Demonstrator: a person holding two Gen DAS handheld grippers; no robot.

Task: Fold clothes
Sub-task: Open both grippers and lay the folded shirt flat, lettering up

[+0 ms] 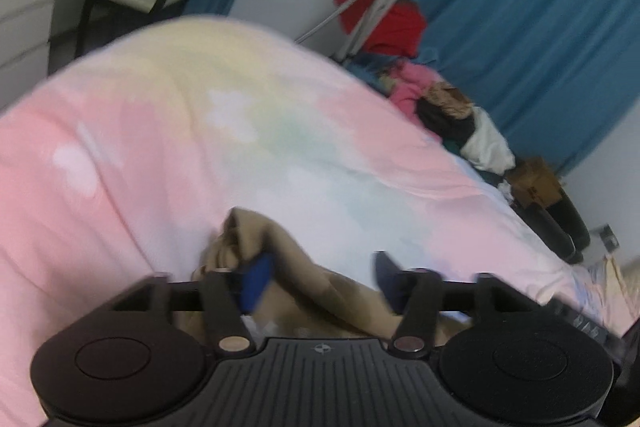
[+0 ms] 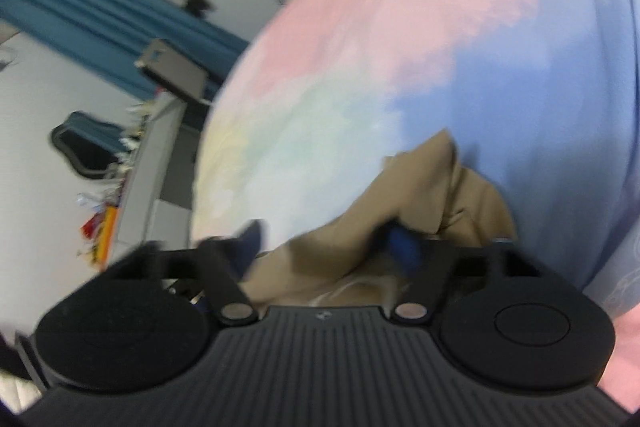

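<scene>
While both views are smeared by motion blur, the jaws of each gripper plainly stand wide apart, with no pad pressing on cloth. In the left wrist view, the left gripper (image 1: 320,273) hangs over a crumpled tan garment (image 1: 288,267) that lies on a pastel bedspread (image 1: 160,131); the cloth bunches against the inner side of the left-hand blue finger (image 1: 256,281) and spreads across the gap toward the other finger, passing beneath both. Far beyond the jaws and to their right, a heap of other clothes (image 1: 440,107) sits at the bed's far edge, and a brown cardboard box (image 1: 534,181) stands just past it; what is inside cannot be told. In the right wrist view, the right gripper (image 2: 328,247) frames the same tan garment (image 2: 432,195), which fills the gap and rises ahead of the right-hand finger (image 2: 404,247) on the bedspread (image 2: 400,27).
</scene>
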